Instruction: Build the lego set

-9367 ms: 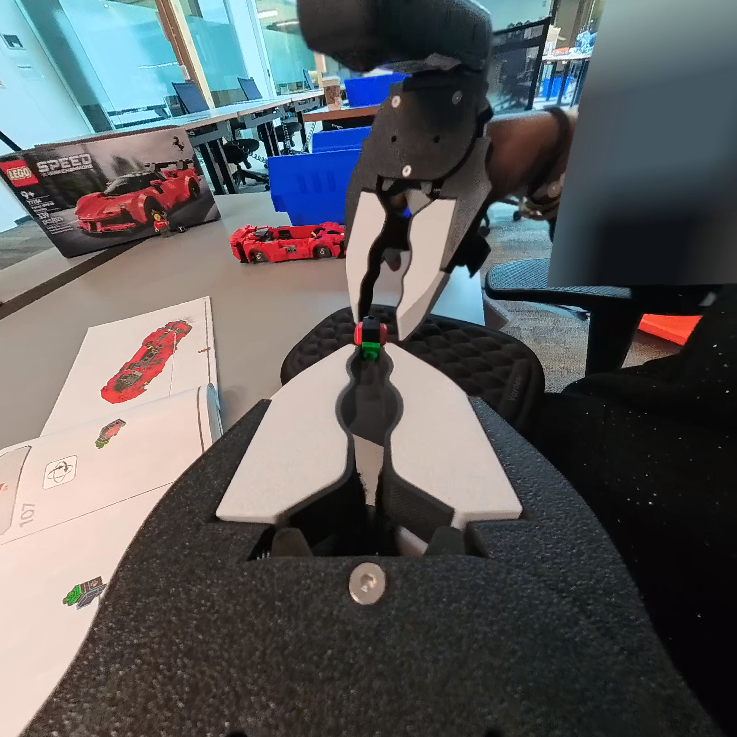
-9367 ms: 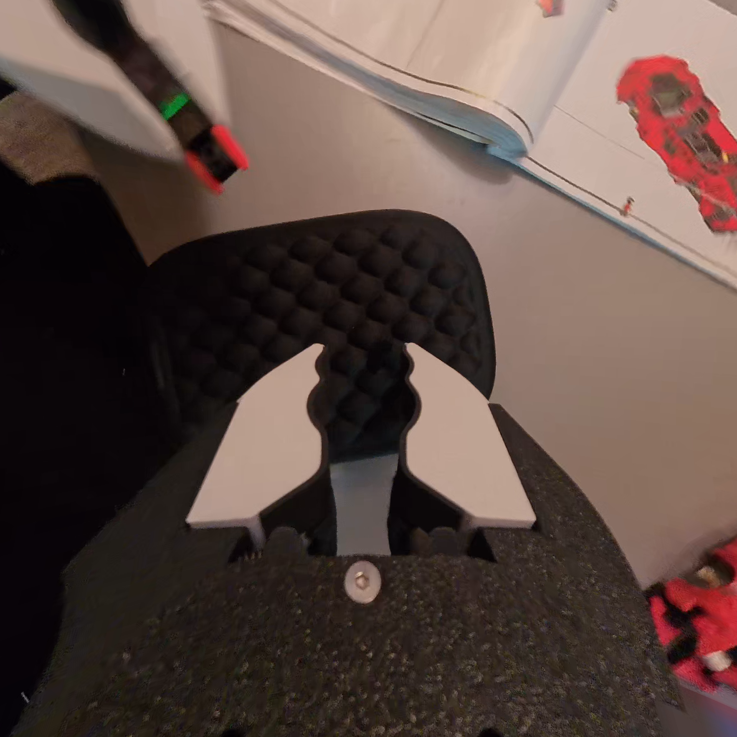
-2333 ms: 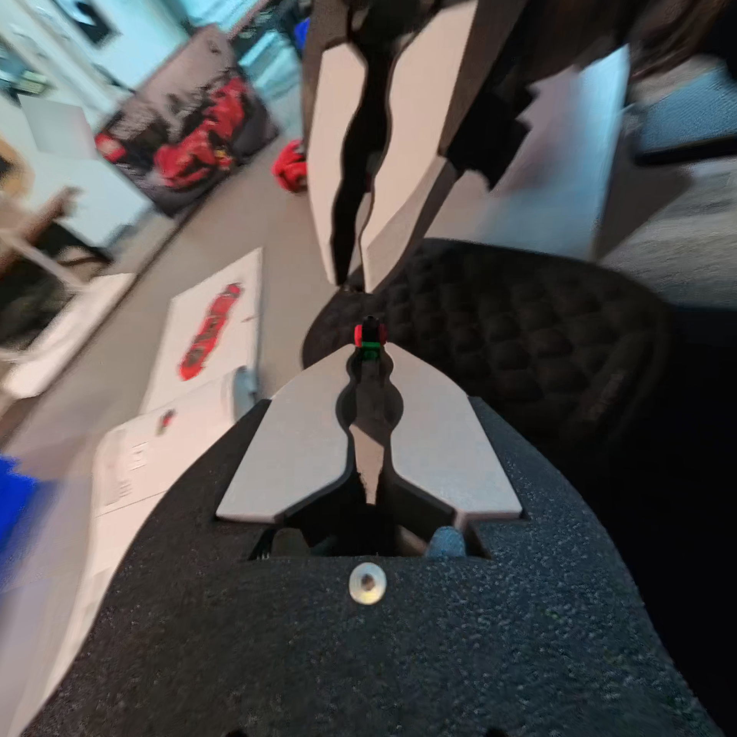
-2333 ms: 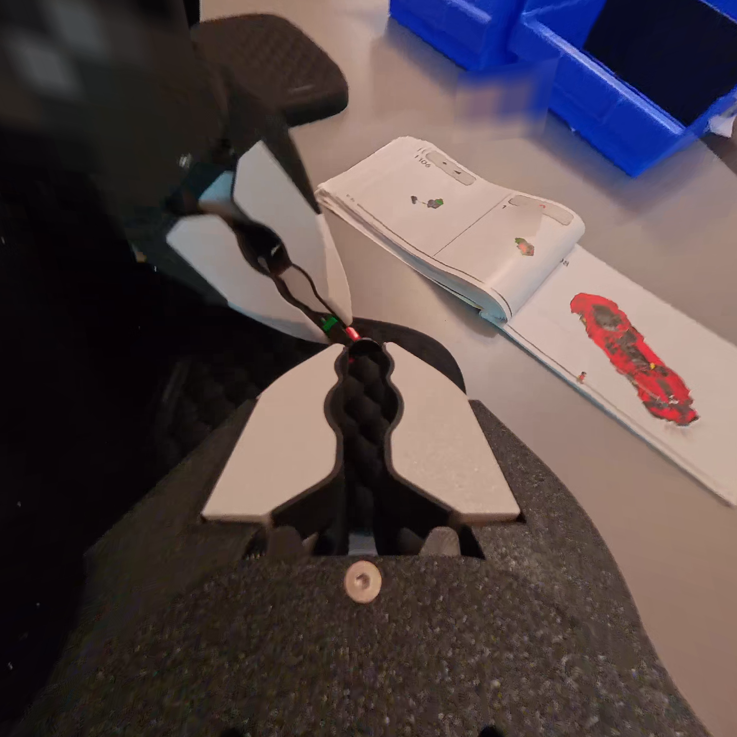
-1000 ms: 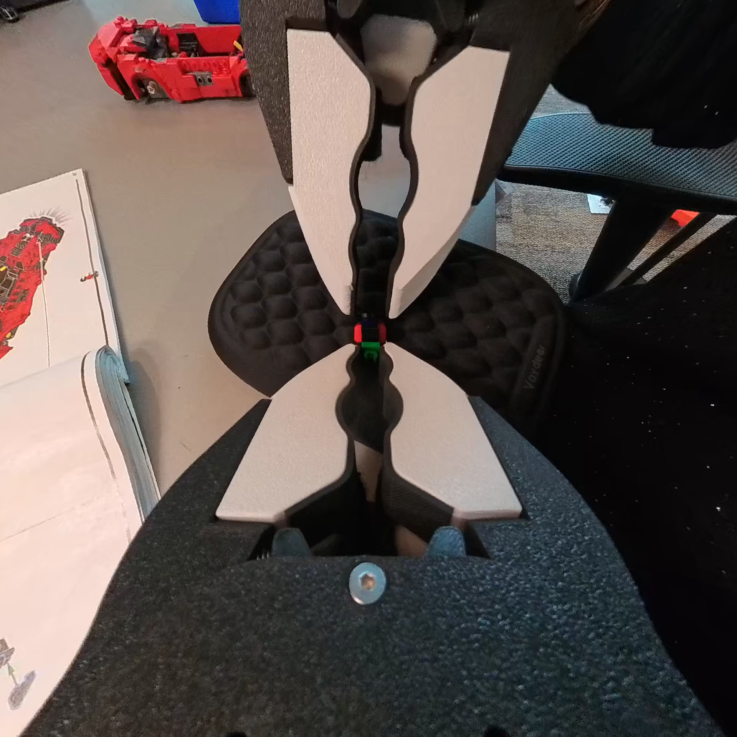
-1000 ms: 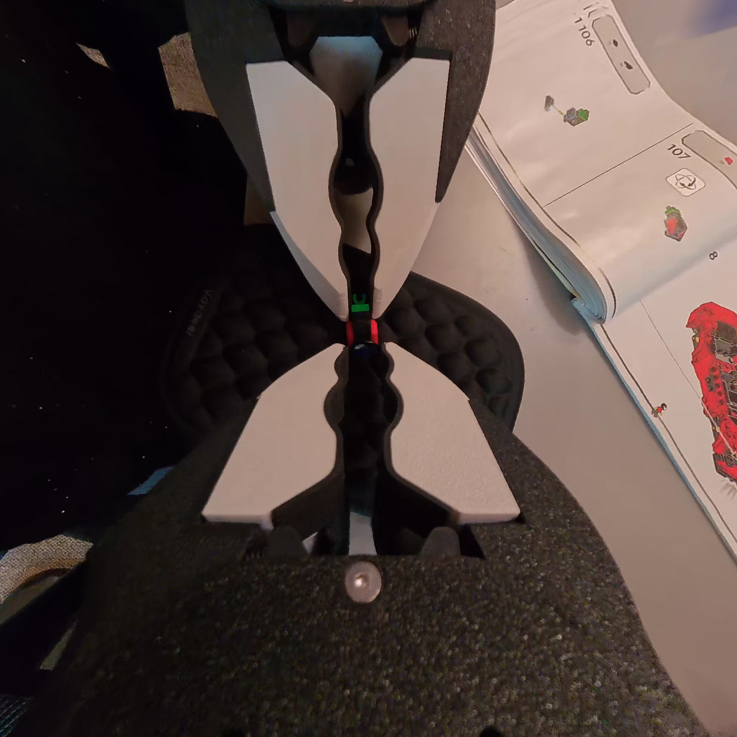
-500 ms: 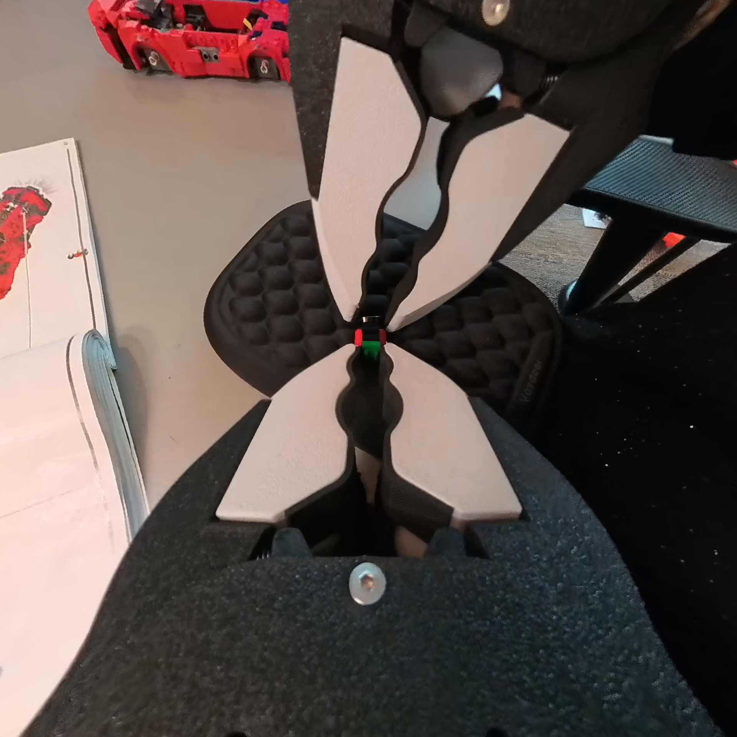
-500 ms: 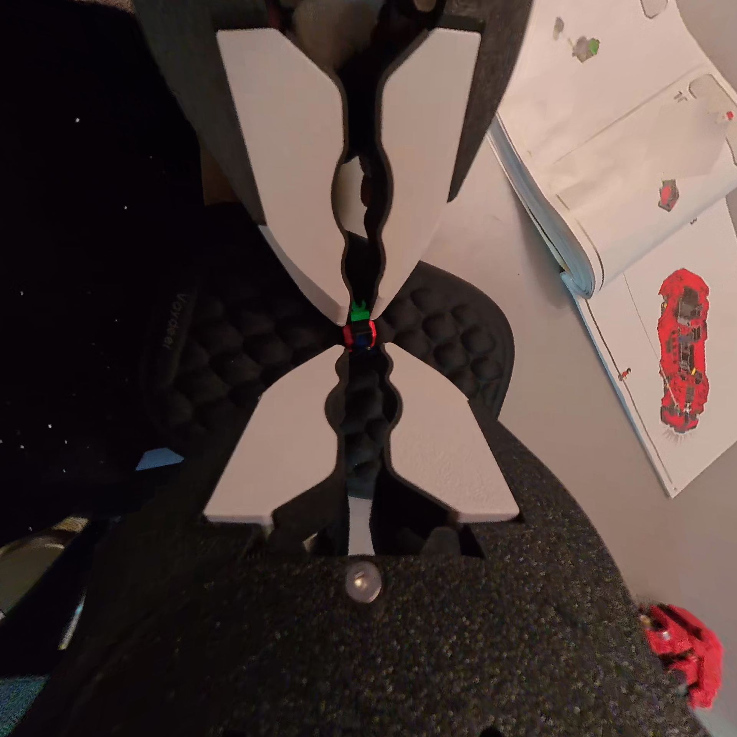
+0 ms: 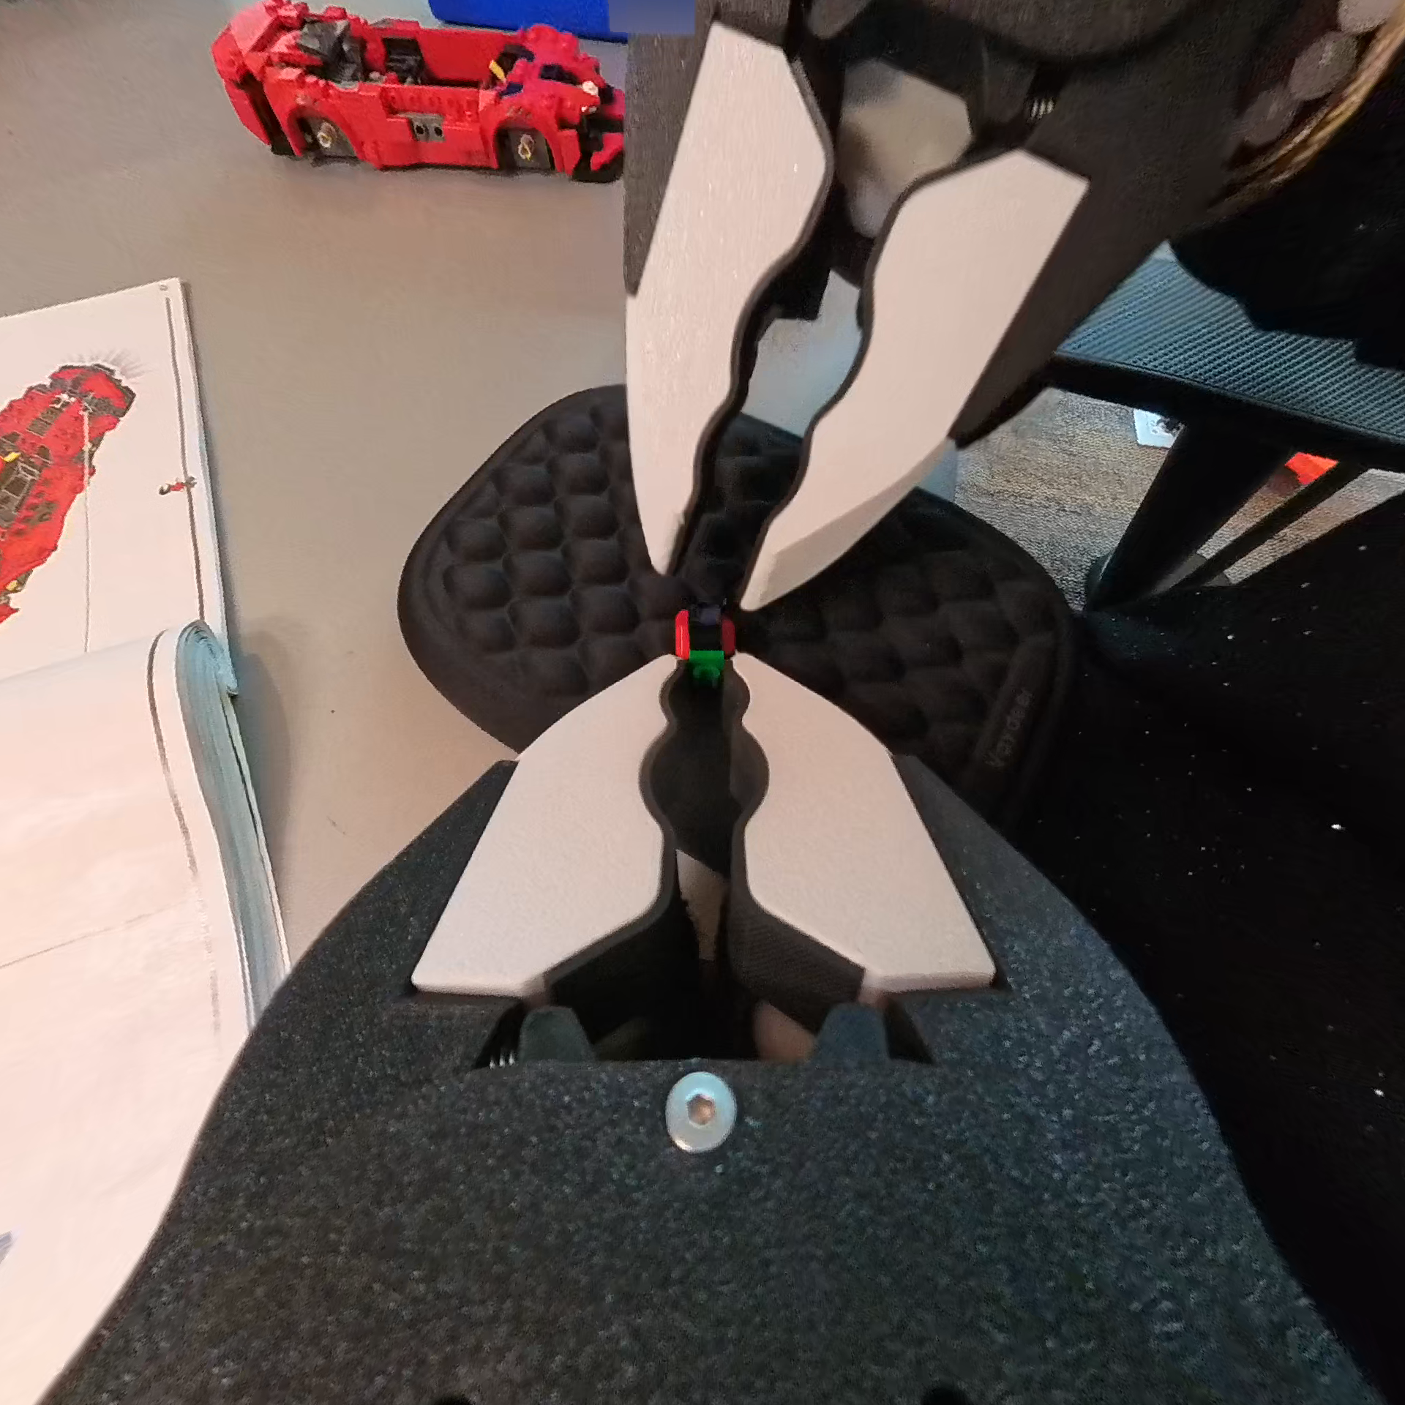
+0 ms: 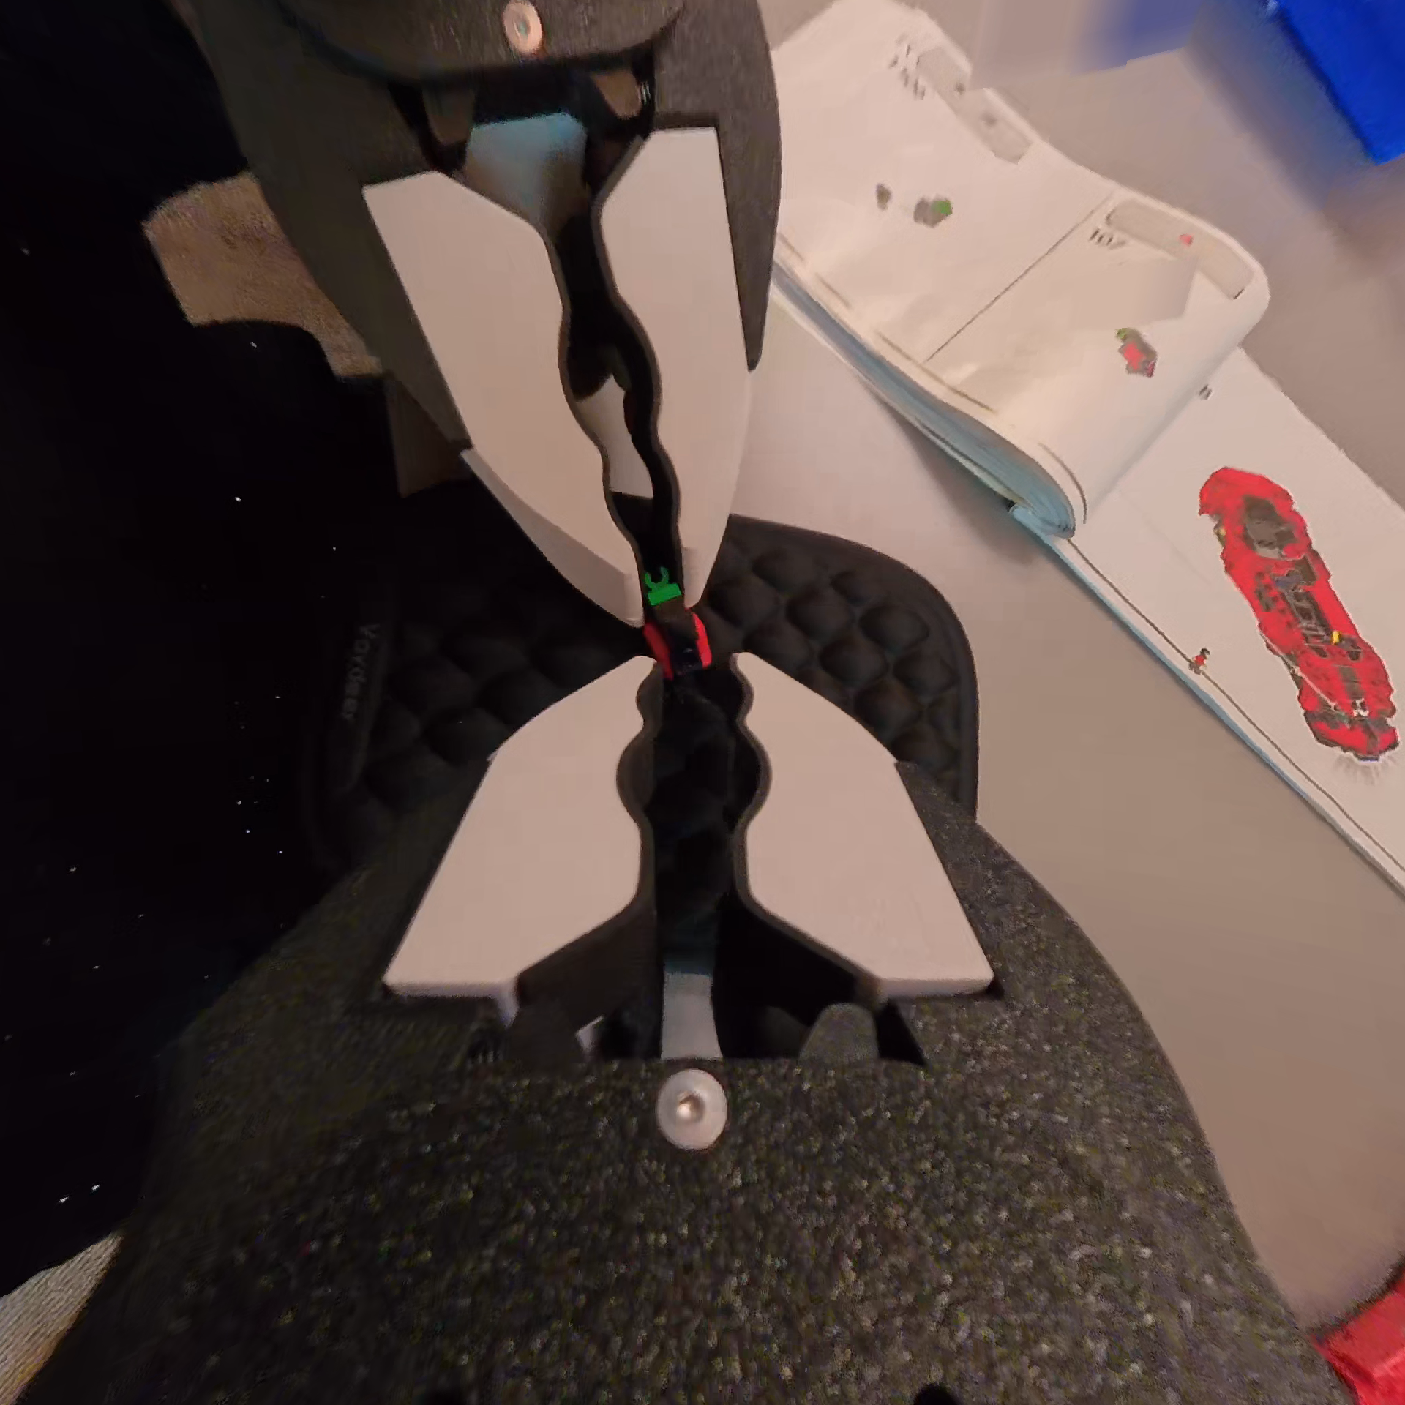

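Observation:
My left gripper [image 9: 704,673] is shut on a small green clip piece [image 9: 705,667]. My right gripper [image 9: 707,589] comes in from above in the left wrist view, tip to tip with it. It is shut on a small red piece with a dark middle [image 9: 705,632]. The green and red pieces touch each other. In the right wrist view my right gripper [image 10: 688,663] holds the red piece [image 10: 679,646]. There the left gripper [image 10: 665,601] reaches down from above with the green clip [image 10: 657,589]. Both are held in the air over a black quilted cushion [image 9: 547,547].
A part-built red lego car [image 9: 426,99] stands on the grey table at the back. An open instruction booklet [image 9: 99,836] lies on the left; it also shows in the right wrist view [image 10: 1026,342]. A black mesh chair [image 9: 1216,365] is on the right. A blue bin [image 10: 1346,76] stands behind. The tips of both grippers are at nearly the same place. About 25 cm separates my right fingertips from the part-built red lego car [image 9: 426,99].
Both grippers stayed shut and tip to tip on the two pieces. The right gripper has tilted sideways against the left, and the red piece has turned with it.

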### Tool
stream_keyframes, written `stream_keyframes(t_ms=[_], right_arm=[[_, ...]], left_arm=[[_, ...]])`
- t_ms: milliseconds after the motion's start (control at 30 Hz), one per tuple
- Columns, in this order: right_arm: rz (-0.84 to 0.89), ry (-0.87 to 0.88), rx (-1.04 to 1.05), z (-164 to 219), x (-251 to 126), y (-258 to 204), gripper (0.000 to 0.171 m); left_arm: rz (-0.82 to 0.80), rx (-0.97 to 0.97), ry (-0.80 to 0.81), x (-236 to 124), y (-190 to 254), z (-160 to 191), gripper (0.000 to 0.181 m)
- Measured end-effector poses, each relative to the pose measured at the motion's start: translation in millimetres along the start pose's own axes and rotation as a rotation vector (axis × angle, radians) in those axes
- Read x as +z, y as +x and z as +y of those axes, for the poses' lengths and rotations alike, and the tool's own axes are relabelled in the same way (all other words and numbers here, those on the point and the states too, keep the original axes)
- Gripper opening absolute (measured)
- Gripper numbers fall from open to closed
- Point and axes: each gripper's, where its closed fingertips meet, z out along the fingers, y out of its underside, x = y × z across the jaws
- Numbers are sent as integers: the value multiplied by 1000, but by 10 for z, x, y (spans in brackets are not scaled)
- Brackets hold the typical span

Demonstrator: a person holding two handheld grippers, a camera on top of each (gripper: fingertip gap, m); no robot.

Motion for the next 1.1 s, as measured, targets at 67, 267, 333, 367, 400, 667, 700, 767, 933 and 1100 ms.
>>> stream_keyframes(t_ms=[67, 267, 333, 367, 400, 667, 700, 767, 933, 1100], right_arm=[[-14, 47, -2, 2, -48, 18, 18], [-32, 227, 124, 22, -269, 237, 17], [-78, 247, 148, 57, -327, 204, 16], [-109, 250, 145, 62, -340, 146, 14], [-134, 239, 131, 70, -325, 72, 12], [-264, 138, 377, 145, -104, -163, 15], [-256, 133, 415, 141, -85, -166, 16], [-201, 129, 451, 147, -58, -135, 12], [-108, 106, 545, 162, -21, -104, 6], [-46, 120, 550, 137, -3, -86, 2]], left_arm=[[0, 7, -1, 0, 1, 2, 7], [5, 5, 2, -3, -1, 2, 7], [6, 4, 1, -4, -1, 3, 7], [7, 4, 2, -3, 0, 3, 7], [6, 4, 1, -3, 0, 3, 7], [-21, 26, 1, -12, 10, 7, 7], [-20, 26, 2, -19, 21, 8, 7], [-14, 23, 1, -34, 47, 13, 7], [-29, 1, -12, -51, 87, 35, 7], [-55, -20, -26, -43, 88, 37, 7]])
